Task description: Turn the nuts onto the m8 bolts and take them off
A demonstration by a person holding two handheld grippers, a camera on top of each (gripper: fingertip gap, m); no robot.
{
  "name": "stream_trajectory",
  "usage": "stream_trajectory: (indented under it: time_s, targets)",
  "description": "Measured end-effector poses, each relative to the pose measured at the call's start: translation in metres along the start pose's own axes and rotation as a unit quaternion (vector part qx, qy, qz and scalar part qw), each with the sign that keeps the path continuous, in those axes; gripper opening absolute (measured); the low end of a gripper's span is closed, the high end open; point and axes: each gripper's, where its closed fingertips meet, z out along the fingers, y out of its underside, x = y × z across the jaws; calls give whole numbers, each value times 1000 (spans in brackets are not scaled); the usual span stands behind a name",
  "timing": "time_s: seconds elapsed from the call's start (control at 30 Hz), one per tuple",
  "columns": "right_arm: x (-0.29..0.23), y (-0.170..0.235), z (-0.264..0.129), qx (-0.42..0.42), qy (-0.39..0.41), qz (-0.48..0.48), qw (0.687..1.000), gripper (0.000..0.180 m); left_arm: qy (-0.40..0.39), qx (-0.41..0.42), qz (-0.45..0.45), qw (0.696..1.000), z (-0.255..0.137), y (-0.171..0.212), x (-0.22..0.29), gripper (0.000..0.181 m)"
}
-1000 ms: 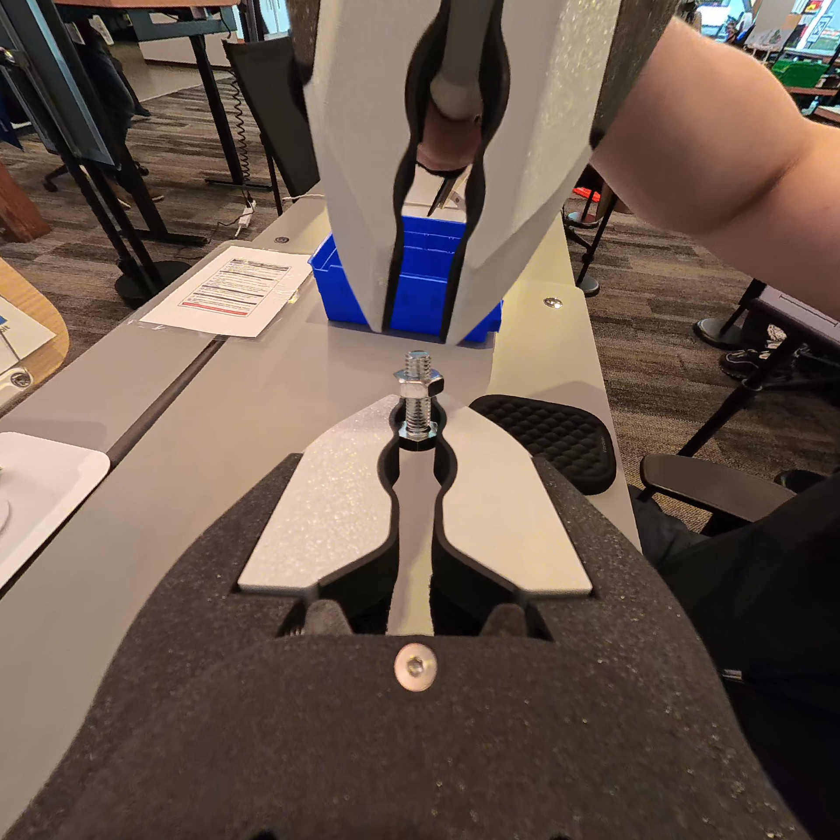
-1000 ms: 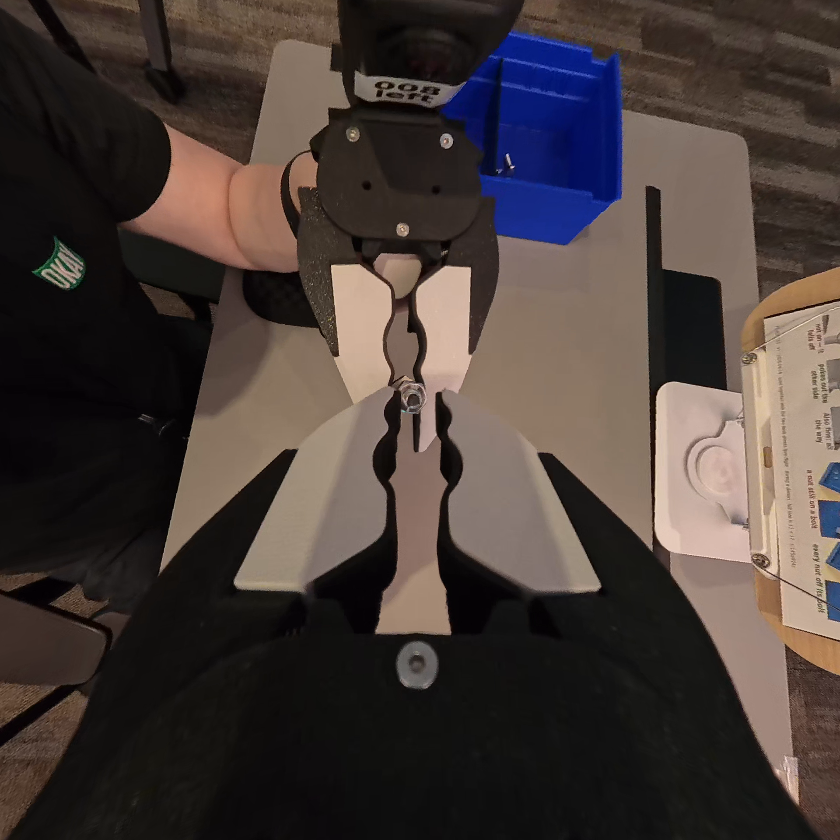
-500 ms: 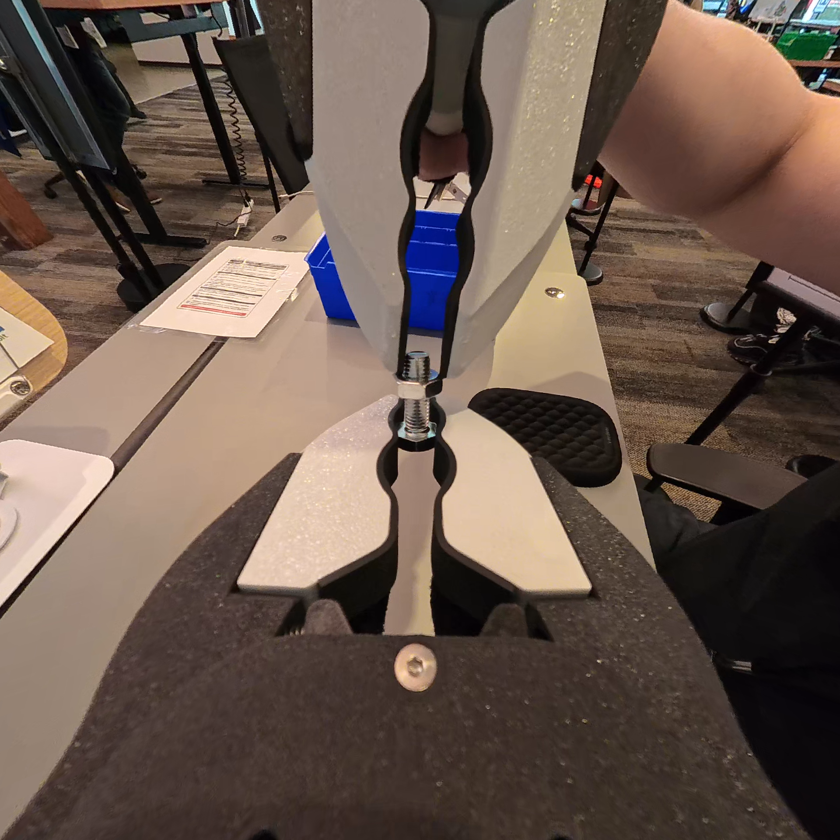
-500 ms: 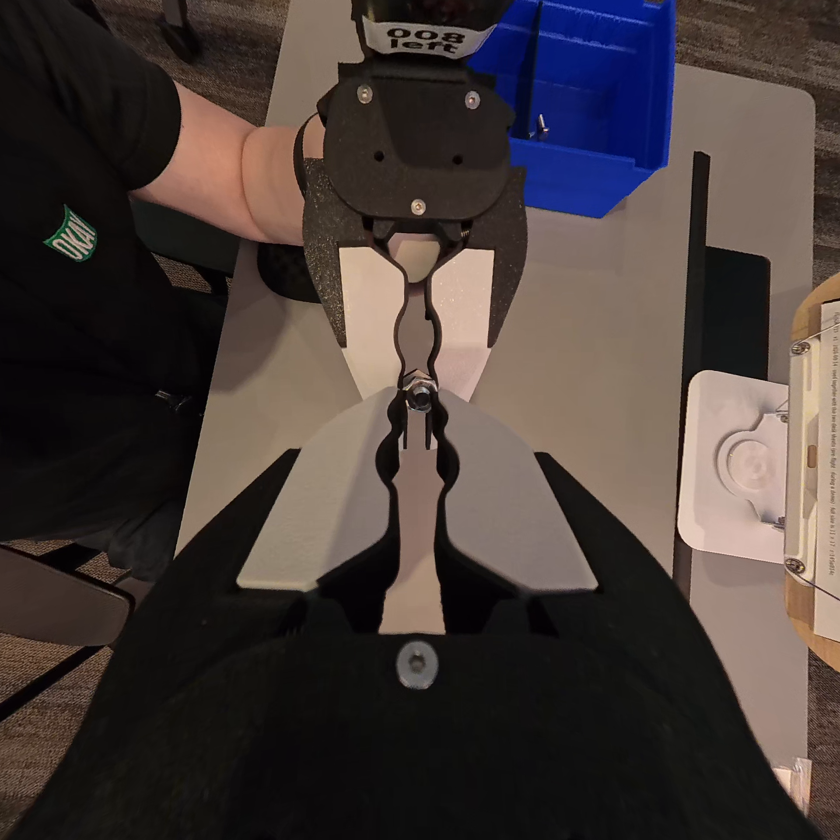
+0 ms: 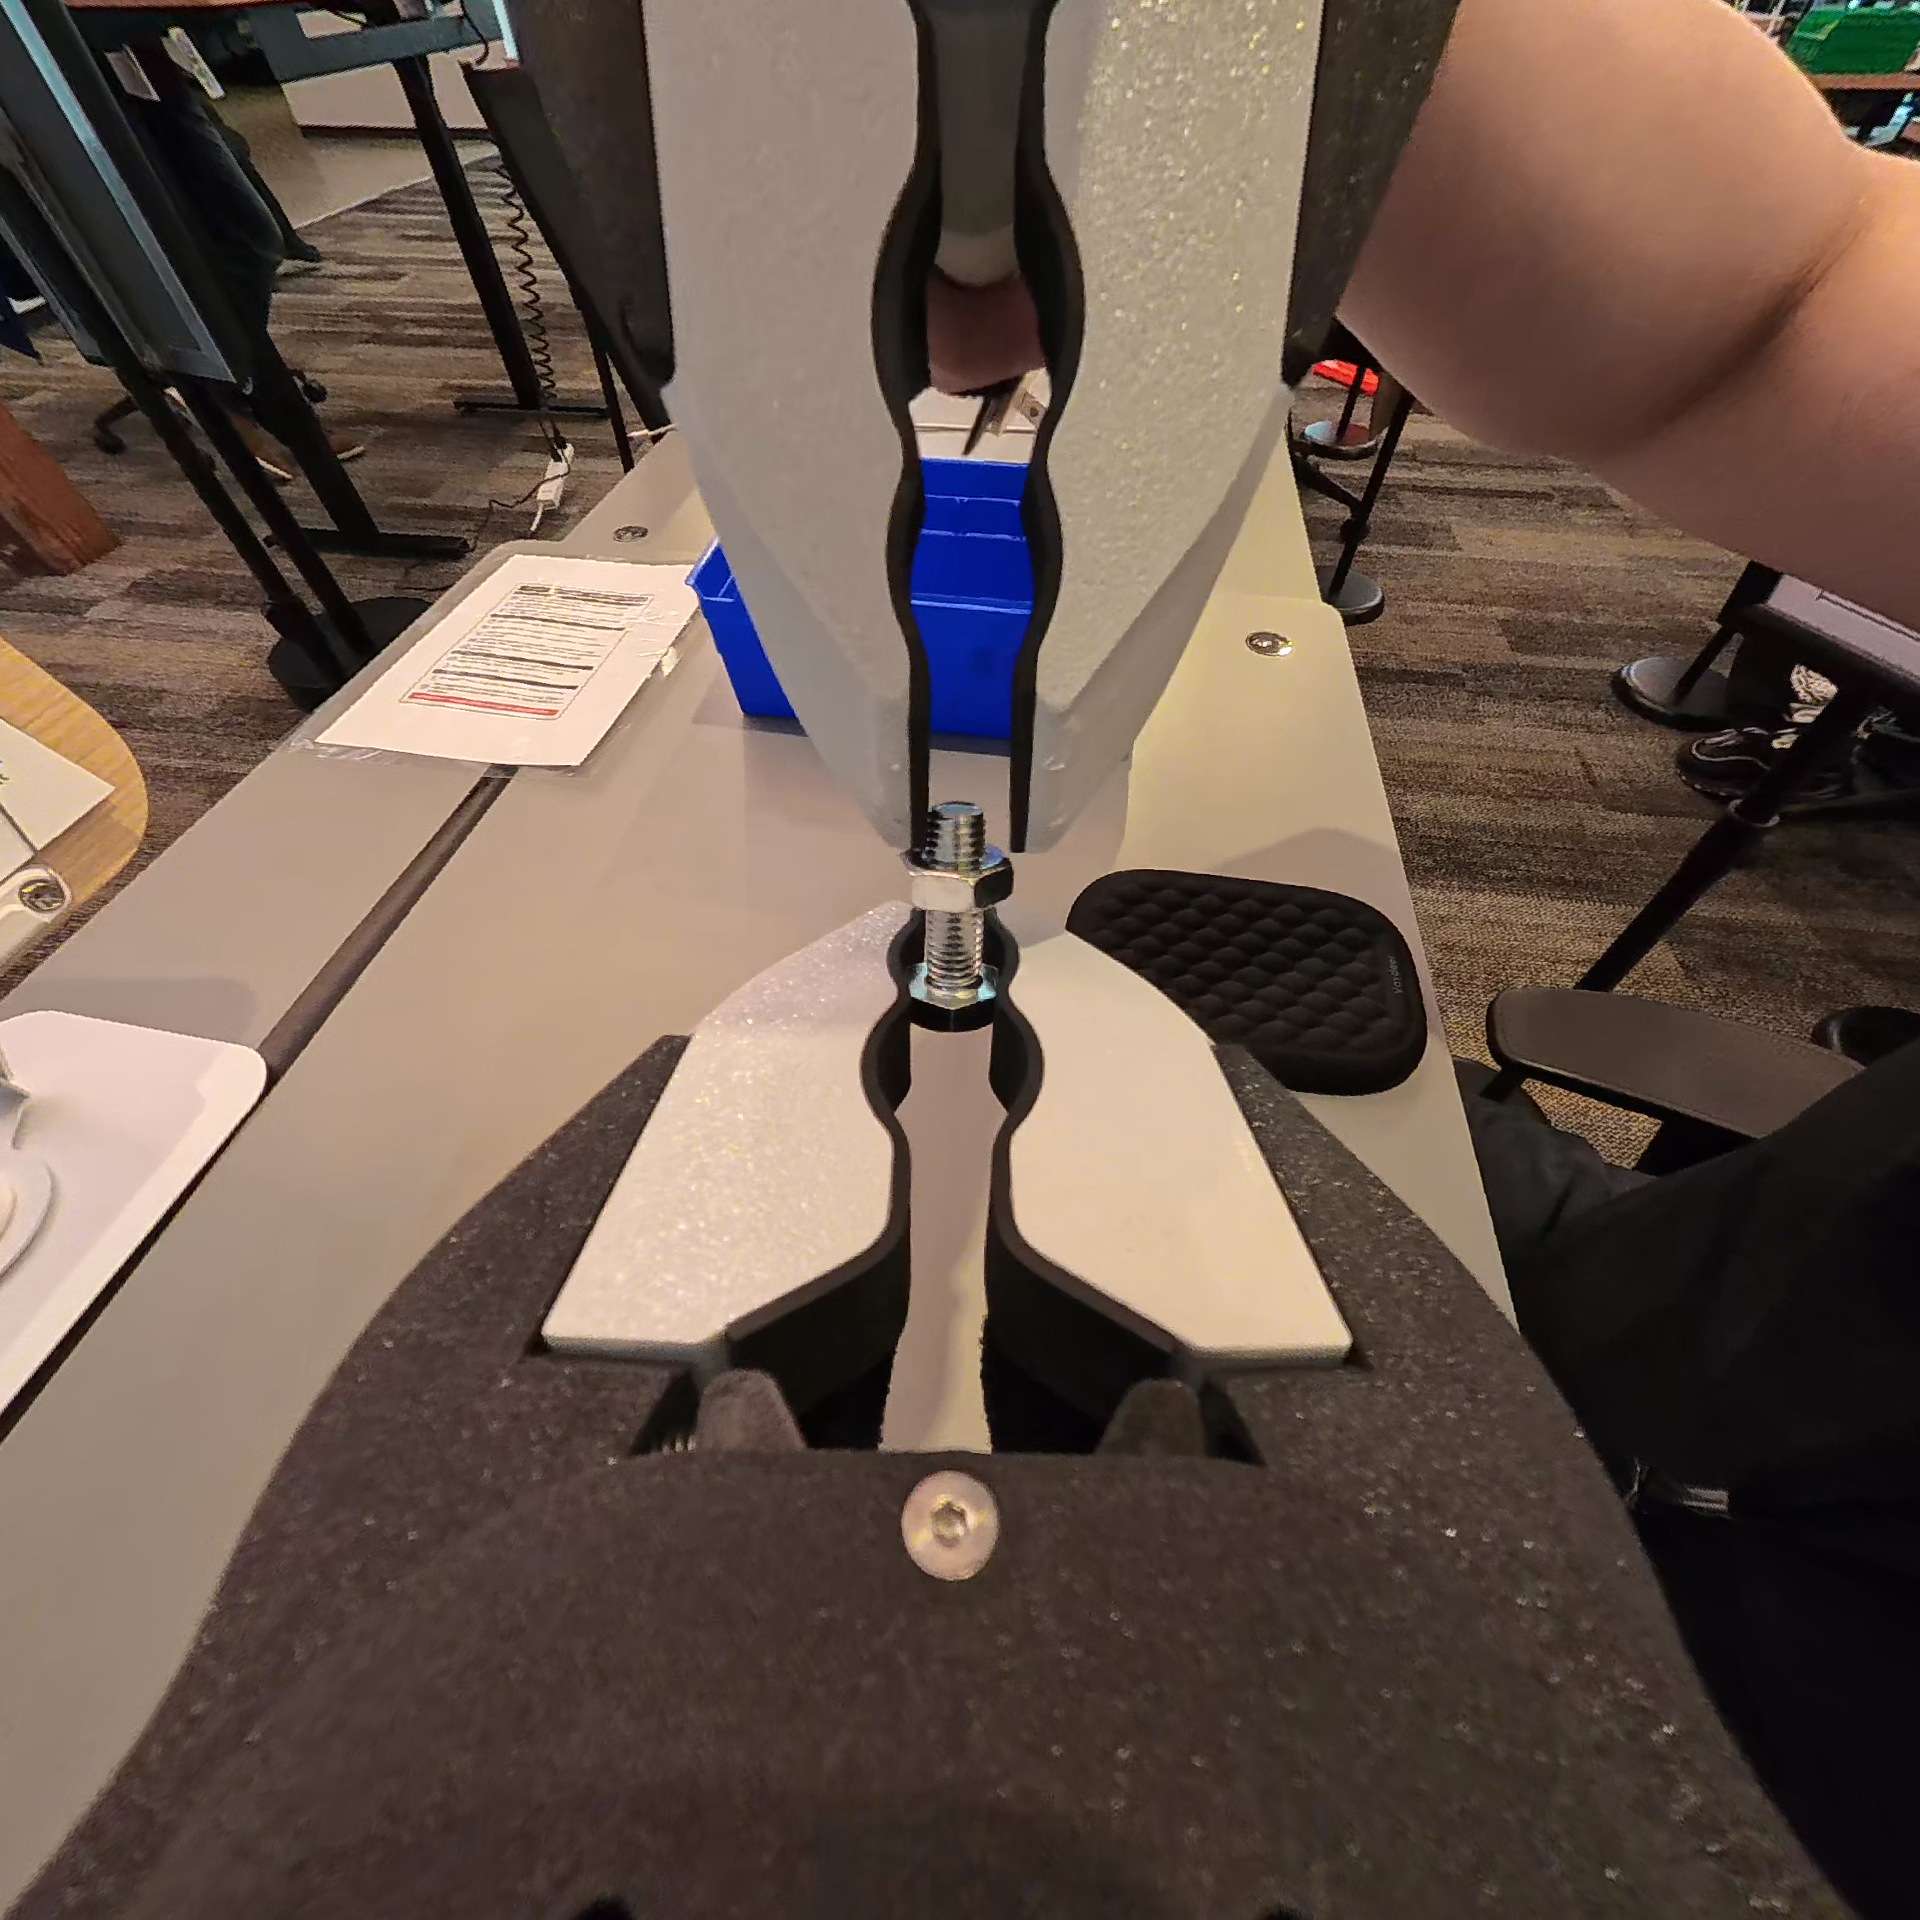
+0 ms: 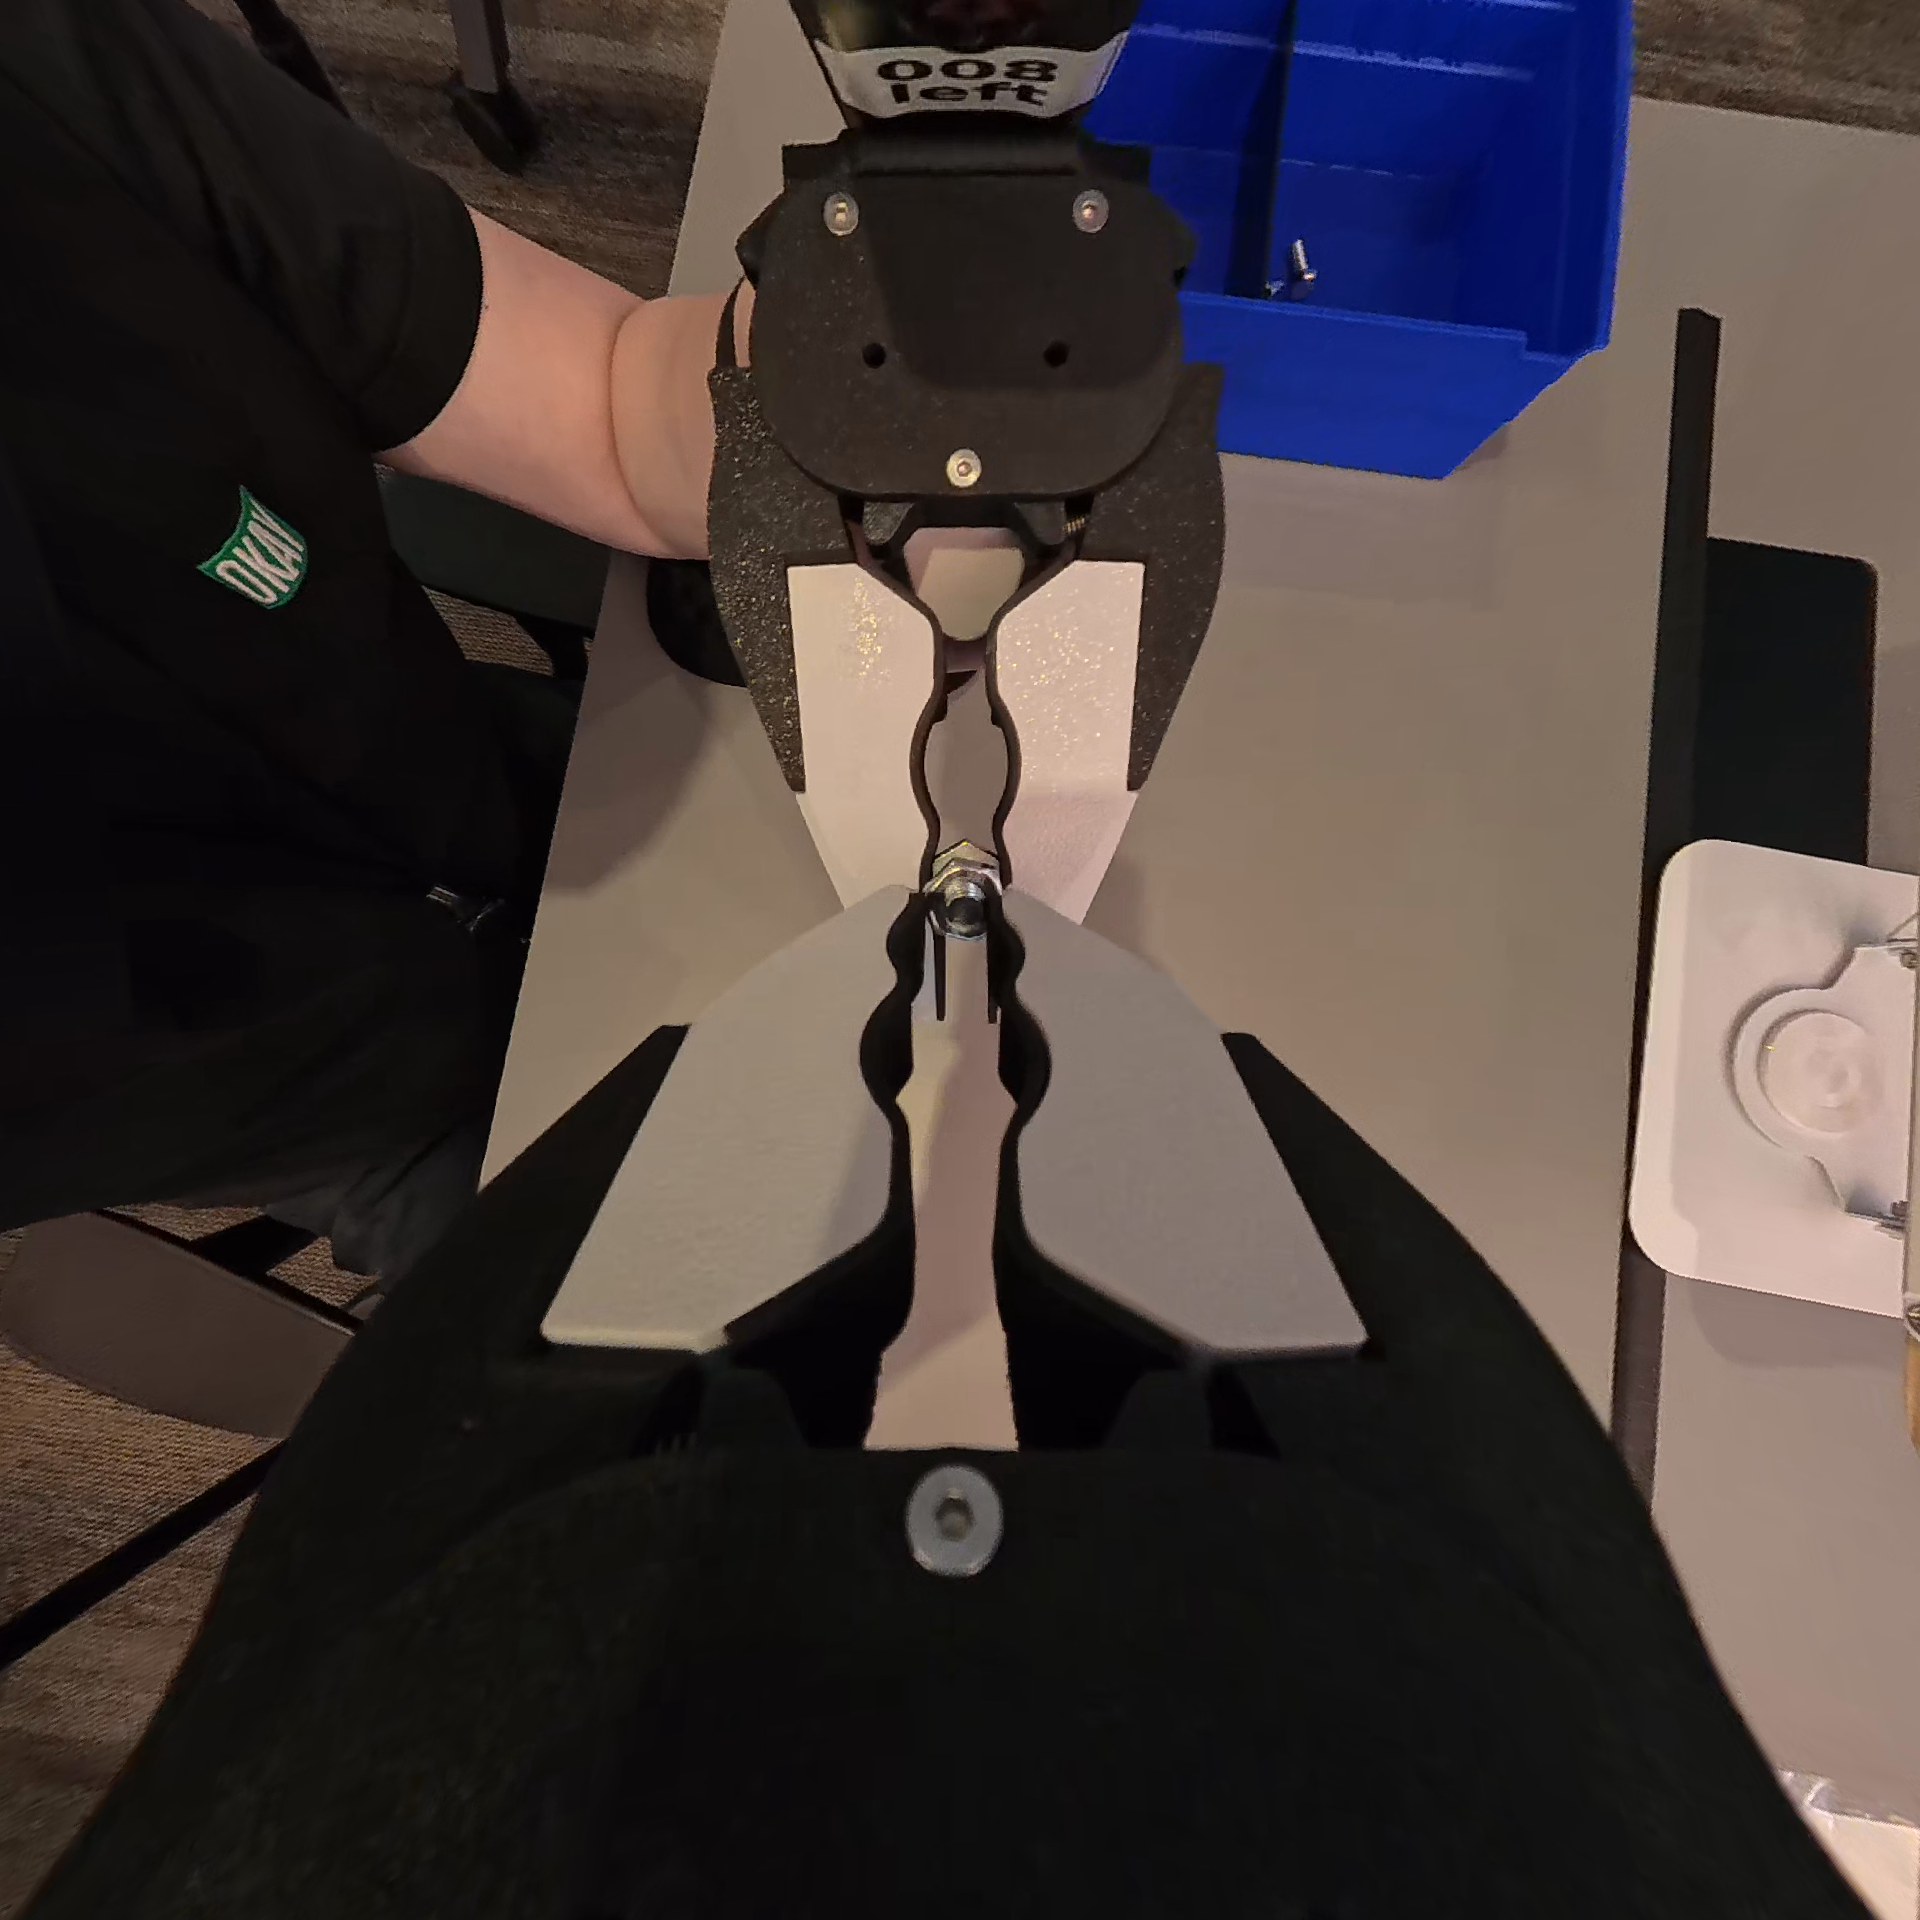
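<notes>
A silver M8 bolt stands upright, thread up, with my left gripper shut on its head end. A hex nut sits on the thread a little below the top. My right gripper comes straight down from above. Its fingertips straddle the bolt's top just above the nut, with a small gap on each side. In the right wrist view I look down on the bolt's end between my right gripper's tips. The left gripper points toward me from beyond it.
A blue bin stands behind on the grey table, with a loose bolt inside. A black wrist pad lies right, a laminated sheet back left, a white base plate at the side. A person's arm reaches in. Across from one pair of fingers to the other is roughly 4 cm.
My right gripper has come down from well above the bolt until its tips straddle the thread's top. The left gripper still holds the bolt in the same place.
</notes>
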Motion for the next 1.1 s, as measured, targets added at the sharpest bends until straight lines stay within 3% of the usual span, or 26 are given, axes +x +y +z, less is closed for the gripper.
stream_trajectory:
  time_s: [0.8, 1.1]
  targets:
    - [2, 5, 3, -29, 21, -7, 999, 7, -4, -8, -6, 1000, 3, 3, -1, 10]
    - [5, 8, 1, -33, 24, -3, 999, 7, -7, -16, -1, 1000, 7, 8, -2, 19]
